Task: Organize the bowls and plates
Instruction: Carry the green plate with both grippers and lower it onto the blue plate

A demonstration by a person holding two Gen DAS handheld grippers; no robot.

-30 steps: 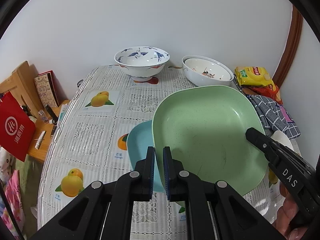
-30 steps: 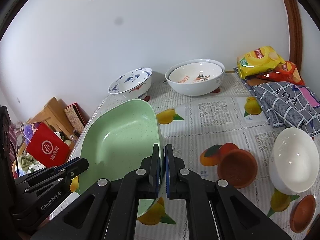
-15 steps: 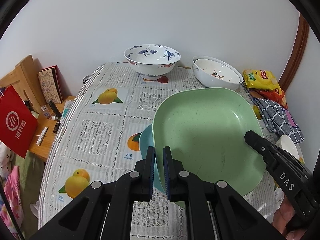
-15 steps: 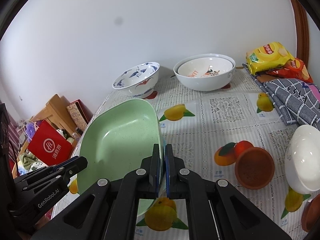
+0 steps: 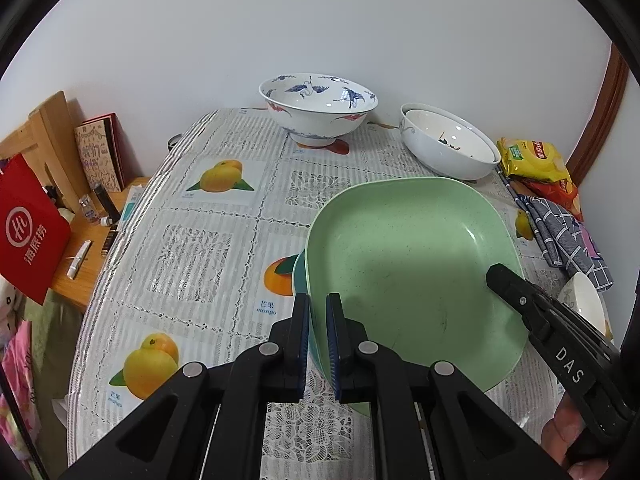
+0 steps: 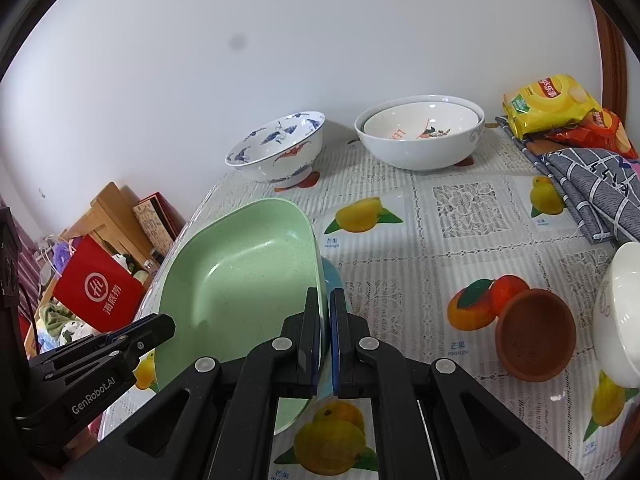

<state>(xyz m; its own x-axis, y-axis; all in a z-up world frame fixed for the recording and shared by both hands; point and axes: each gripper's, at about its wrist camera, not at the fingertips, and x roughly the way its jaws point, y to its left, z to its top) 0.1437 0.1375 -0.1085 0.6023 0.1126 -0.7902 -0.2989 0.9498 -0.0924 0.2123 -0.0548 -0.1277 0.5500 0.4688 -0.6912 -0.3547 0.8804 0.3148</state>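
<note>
A square green plate (image 5: 412, 264) is held between both grippers over a blue plate (image 5: 298, 276) that lies on the table. My left gripper (image 5: 318, 312) is shut on the green plate's left rim. My right gripper (image 6: 325, 304) is shut on its right rim; the green plate (image 6: 240, 280) and the blue plate's edge (image 6: 332, 276) show there too. A blue-and-white patterned bowl (image 5: 318, 110) and two nested white bowls (image 5: 448, 146) stand at the back by the wall.
A fruit-print tablecloth (image 5: 192, 248) covers the table. Snack bags (image 5: 534, 158) and a folded checked cloth (image 5: 560, 236) lie at the right. A brown clay dish (image 6: 534, 336) and a white bowl (image 6: 618, 312) sit right of the plates. A low side table (image 5: 92, 248) stands left.
The green plate, held by both grippers, has come lower and further over the blue plate, so less blue shows. Both grippers moved with it.
</note>
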